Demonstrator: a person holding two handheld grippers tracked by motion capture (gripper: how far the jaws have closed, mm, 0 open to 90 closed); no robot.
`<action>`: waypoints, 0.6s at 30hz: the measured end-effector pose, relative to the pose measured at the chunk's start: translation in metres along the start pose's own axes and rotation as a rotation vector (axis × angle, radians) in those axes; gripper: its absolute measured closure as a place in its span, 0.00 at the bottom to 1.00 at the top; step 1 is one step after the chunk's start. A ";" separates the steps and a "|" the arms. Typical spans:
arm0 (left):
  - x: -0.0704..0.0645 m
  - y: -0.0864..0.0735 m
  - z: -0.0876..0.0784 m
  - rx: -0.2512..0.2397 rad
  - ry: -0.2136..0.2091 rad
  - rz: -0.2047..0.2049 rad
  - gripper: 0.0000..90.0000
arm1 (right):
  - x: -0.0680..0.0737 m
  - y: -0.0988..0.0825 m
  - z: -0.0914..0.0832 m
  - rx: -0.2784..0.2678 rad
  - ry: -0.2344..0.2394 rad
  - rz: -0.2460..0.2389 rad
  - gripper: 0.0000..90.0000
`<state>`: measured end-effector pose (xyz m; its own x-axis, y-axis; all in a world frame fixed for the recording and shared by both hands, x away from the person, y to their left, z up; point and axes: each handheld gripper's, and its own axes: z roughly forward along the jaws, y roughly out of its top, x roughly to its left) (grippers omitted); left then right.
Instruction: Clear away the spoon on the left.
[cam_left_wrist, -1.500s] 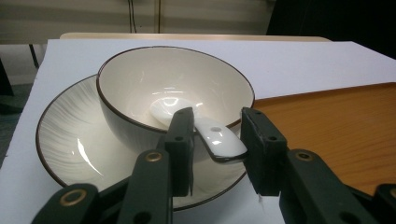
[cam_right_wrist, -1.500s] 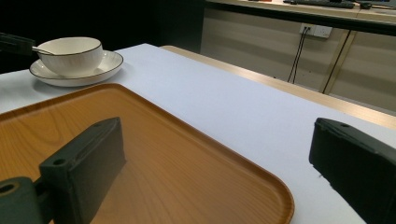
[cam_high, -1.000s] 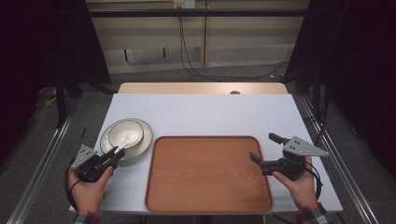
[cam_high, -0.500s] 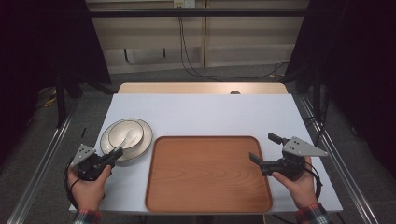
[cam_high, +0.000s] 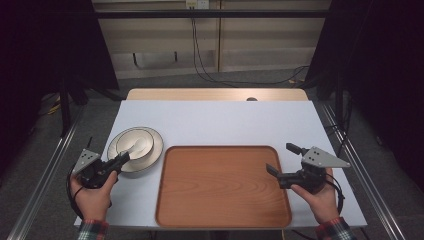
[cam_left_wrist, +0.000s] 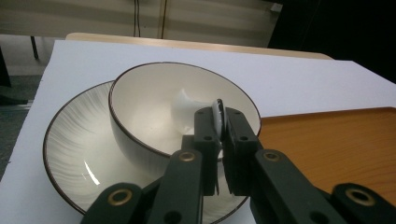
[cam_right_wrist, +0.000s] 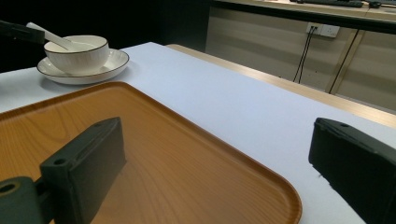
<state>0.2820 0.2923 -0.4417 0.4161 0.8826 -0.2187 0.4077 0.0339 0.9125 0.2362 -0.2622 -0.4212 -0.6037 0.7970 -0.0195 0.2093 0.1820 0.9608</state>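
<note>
Spoon (cam_left_wrist: 201, 105): white ceramic; bowl end rests inside the bowl, handle rises over the rim toward the left gripper. Long axis slants from the bowl's inside up and outward to the worktop's near-left edge.
Spoon, location: in the bowl on the saucer, left part of the worktop, just beside the tray's far-left corner.
Left gripper (cam_left_wrist: 219, 116): jaws pressed together on the spoon's handle end, a thin white edge showing between the pads.
Left hand (cam_high: 92, 192): low at the near-left edge, wrapped around the gripper body, gripper aimed diagonally up-right at the bowl.
Right gripper (cam_high: 285, 162): jaws spread wide, nothing between them, over the tray's right rim.
Right hand (cam_high: 317, 192): at the near-right edge, gripper aimed left across the tray.
Bowl (cam_left_wrist: 154, 107): white, dark rim, upright, centred on the saucer.
Saucer (cam_left_wrist: 74, 140): white, ribbed, dark rim.
Tray (cam_high: 222, 185): wooden, rectangular, rounded corners, bare.
Worktop (cam_high: 220, 120): white sheet over a wooden top.
Left gripper view: shows the pinch itself, close up.
Right gripper view: shows the spoon's slant in side profile.
High view: shows both hands and the layout.
</note>
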 end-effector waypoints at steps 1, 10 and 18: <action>0.000 0.001 0.000 -0.002 -0.002 -0.004 0.95 | 0.000 0.000 0.000 0.000 -0.002 -0.002 0.03; 0.008 0.006 0.003 -0.039 0.009 -0.020 0.93 | 0.000 0.000 0.000 0.000 0.002 -0.004 0.03; 0.017 0.010 0.007 -0.076 0.027 -0.044 0.92 | -0.001 0.000 0.000 0.004 0.006 -0.007 0.03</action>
<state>0.2987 0.3039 -0.4382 0.3769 0.8917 -0.2505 0.3614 0.1075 0.9262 0.2366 -0.2627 -0.4216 -0.6094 0.7924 -0.0246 0.2085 0.1901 0.9594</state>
